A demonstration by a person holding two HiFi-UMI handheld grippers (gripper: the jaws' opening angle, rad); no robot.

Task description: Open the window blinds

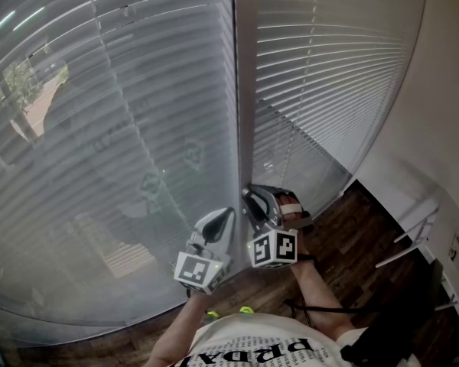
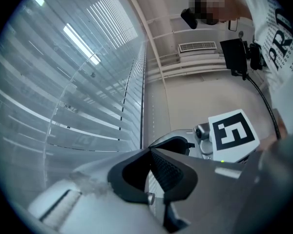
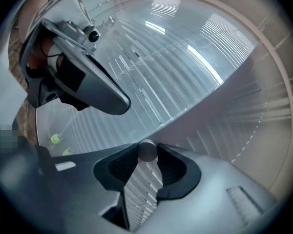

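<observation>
Two slatted window blinds hang side by side, the left blind (image 1: 122,128) and the right blind (image 1: 329,75), with a grey mullion (image 1: 243,90) between them. My right gripper (image 1: 262,205) is at the foot of the mullion and is shut on the round grey blind wand (image 3: 147,151), whose end sits between the pad tips. The thin wand (image 1: 286,153) hangs in front of the right blind. My left gripper (image 1: 218,224) is just left of it, close to the left blind, with its jaws together and nothing between them. The left gripper (image 3: 118,101) also shows in the right gripper view.
Dark wood floor (image 1: 352,235) runs under the windows. A white wall (image 1: 444,113) closes the right side, with a white frame (image 1: 417,235) standing beside it. A black cable (image 1: 321,308) trails by the person's arm.
</observation>
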